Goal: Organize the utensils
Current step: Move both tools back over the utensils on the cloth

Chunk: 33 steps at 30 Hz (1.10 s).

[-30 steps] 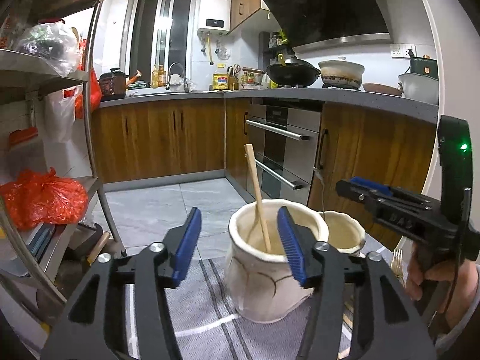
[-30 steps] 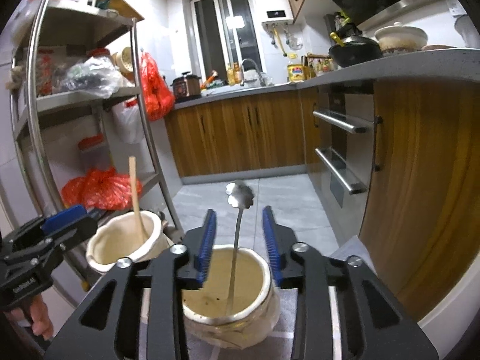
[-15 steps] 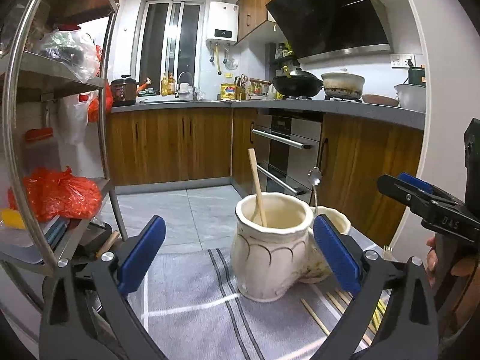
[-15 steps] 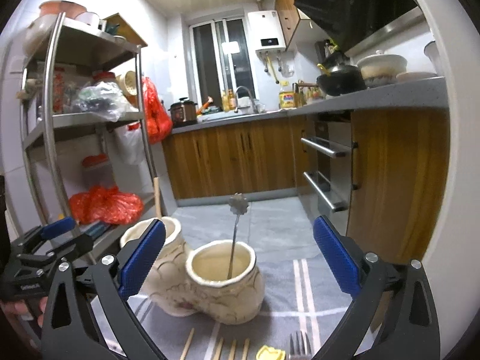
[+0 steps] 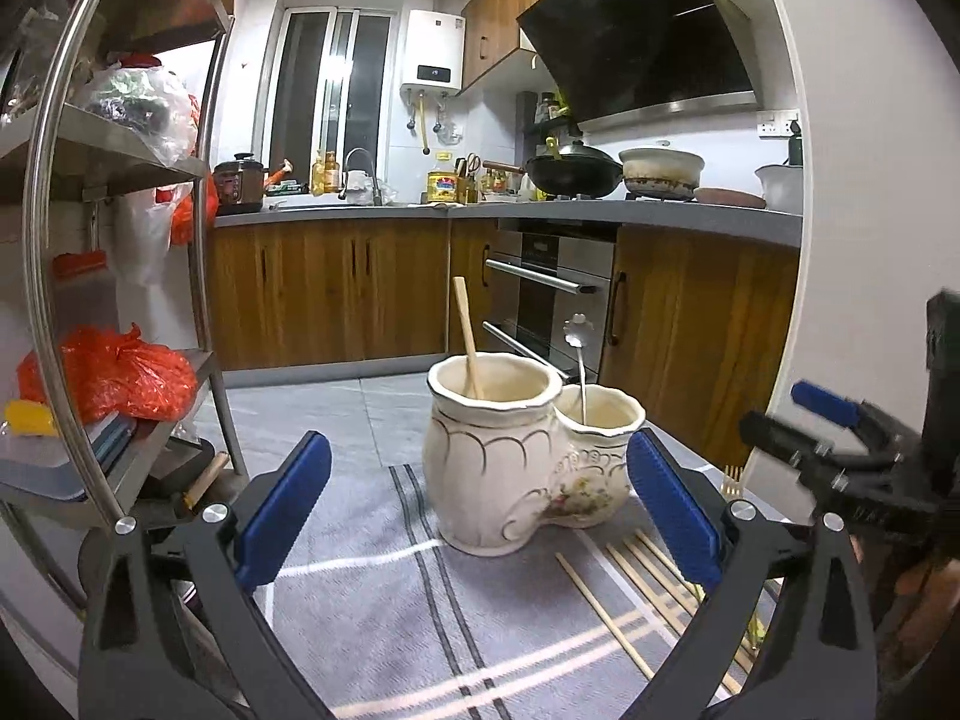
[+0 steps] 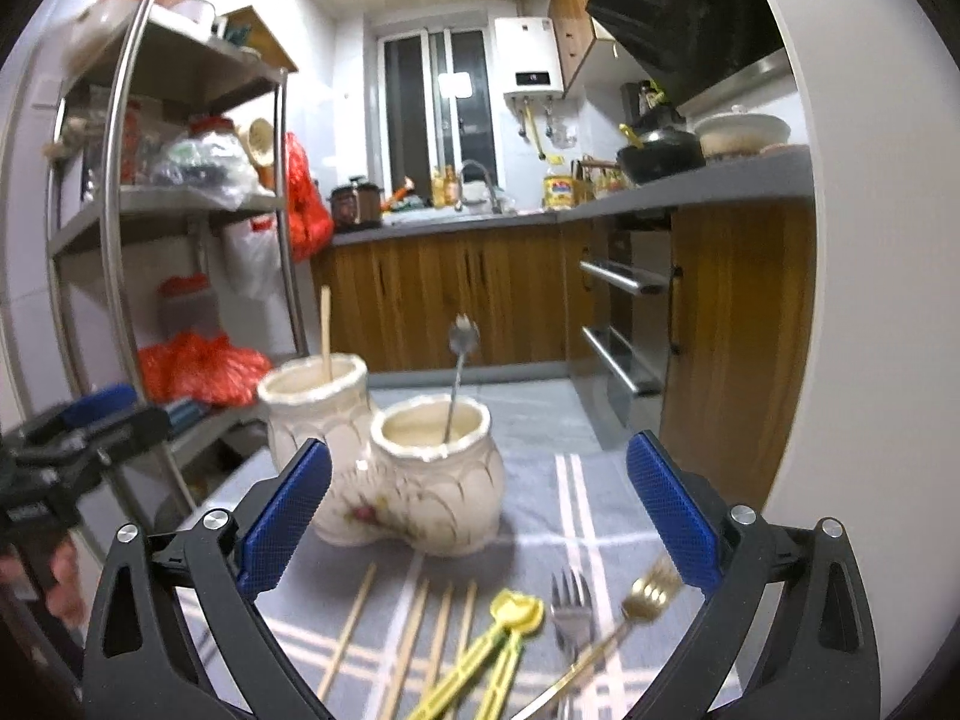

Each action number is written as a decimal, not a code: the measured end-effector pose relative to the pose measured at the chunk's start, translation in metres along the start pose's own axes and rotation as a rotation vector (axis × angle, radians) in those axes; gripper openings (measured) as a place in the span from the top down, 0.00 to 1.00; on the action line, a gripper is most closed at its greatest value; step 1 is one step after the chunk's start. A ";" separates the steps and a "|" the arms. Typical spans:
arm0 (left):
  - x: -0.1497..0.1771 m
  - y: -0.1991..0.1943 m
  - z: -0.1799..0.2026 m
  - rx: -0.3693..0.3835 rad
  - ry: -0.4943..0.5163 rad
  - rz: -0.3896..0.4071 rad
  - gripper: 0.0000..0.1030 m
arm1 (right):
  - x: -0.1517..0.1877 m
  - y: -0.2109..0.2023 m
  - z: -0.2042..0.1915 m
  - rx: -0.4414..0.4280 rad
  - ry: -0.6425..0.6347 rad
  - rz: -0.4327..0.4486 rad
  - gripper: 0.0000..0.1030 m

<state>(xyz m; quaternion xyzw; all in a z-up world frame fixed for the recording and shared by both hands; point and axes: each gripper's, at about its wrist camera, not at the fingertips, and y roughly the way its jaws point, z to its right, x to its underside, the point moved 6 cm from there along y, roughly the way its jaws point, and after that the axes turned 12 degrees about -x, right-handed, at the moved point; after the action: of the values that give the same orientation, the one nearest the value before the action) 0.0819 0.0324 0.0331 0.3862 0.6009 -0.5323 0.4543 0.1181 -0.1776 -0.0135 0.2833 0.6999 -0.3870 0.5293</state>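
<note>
A cream double-pot utensil holder (image 5: pixel 510 468) (image 6: pixel 414 480) stands on a grey striped cloth (image 5: pixel 372 600). Its taller pot holds a wooden chopstick (image 5: pixel 465 336) (image 6: pixel 325 330); the shorter pot holds a metal spoon (image 5: pixel 579 360) (image 6: pixel 459 372). Loose wooden chopsticks (image 5: pixel 630 588) (image 6: pixel 414 642), a yellow-green utensil (image 6: pixel 486 654), a silver fork (image 6: pixel 570 606) and a gold fork (image 6: pixel 636 606) lie on the cloth in front. My left gripper (image 5: pixel 474 516) is open and empty, back from the holder. My right gripper (image 6: pixel 477 516) is open and empty above the loose utensils; it also shows in the left wrist view (image 5: pixel 840 456).
A metal shelf rack (image 5: pixel 120 276) with red bags stands left of the table. Wooden cabinets and an oven (image 5: pixel 552 300) lie beyond. A white wall (image 6: pixel 870 300) is close on the right.
Both grippers opened wide, releasing the chopstick and the spoon into the pots, and pulled back from the holder. The loose utensils on the cloth came into view.
</note>
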 end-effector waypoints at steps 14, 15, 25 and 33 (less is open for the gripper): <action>0.035 0.011 0.017 -0.002 0.032 -0.069 0.05 | 0.035 -0.004 0.039 0.022 0.066 -0.039 0.05; 0.037 0.012 0.017 0.000 0.033 -0.073 0.05 | 0.036 -0.004 0.042 0.015 0.081 -0.041 0.05; 0.048 0.015 0.027 0.016 0.067 -0.097 0.05 | 0.045 -0.001 0.059 0.002 0.151 -0.077 0.05; 0.050 0.016 0.025 0.024 0.058 -0.112 0.06 | 0.048 0.000 0.067 0.025 0.172 -0.099 0.05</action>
<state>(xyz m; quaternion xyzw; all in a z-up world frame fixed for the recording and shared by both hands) 0.0861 0.0087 -0.0200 0.3725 0.6281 -0.5527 0.4017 0.1395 -0.2353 -0.0690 0.2874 0.7509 -0.3957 0.4438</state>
